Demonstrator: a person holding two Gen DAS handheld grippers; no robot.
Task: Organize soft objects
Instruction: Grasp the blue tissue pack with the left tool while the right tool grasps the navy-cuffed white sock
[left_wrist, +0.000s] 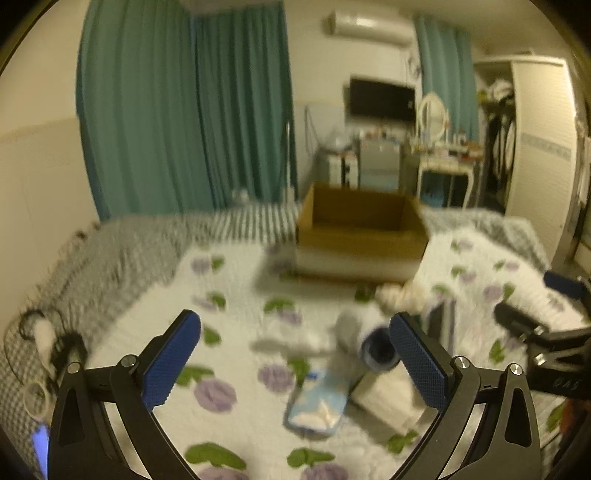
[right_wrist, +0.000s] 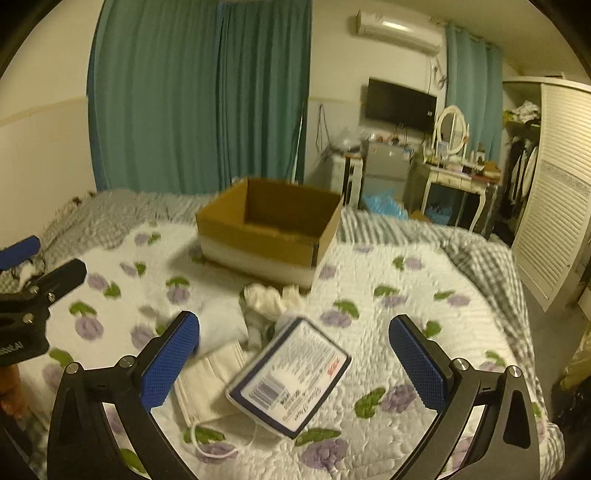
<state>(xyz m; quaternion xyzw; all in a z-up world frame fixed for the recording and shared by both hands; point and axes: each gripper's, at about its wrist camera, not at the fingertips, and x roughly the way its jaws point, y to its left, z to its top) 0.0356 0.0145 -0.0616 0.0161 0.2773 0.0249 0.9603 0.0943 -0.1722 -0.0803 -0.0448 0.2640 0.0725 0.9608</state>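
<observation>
On the bed, spread beneath both my grippers: one white quilt (right_wrist: 388, 266) printed with purple flowers and green leaves, laid over a grey checked blanket (right_wrist: 480, 251) that shows along the far edge and at the sides. Next in size, one open cardboard box (right_wrist: 266, 236), brown with a white band low on its near wall, standing on the quilt at the far side; what its bottom holds I cannot tell. Nearer me, the soft things lie in a loose cluster: a flat packet with a dark border and printed label (right_wrist: 291, 380), tilted and resting partly over a cream face mask (right_wrist: 210, 384) whose white ear loop trails toward me; a bundle of white cloth (right_wrist: 273, 295) just before the box; a pale blue and white packet (left_wrist: 317, 402), blurred; a grey-white rolled sock with a dark blue cuff (left_wrist: 369, 339), close beside my left gripper's right pad. My left gripper (left_wrist: 295, 363): blue pads spread wide, nothing between them, hovering over the quilt. My right gripper (right_wrist: 293, 363): likewise spread wide and empty-handed, above the labelled packet and mask.
</observation>
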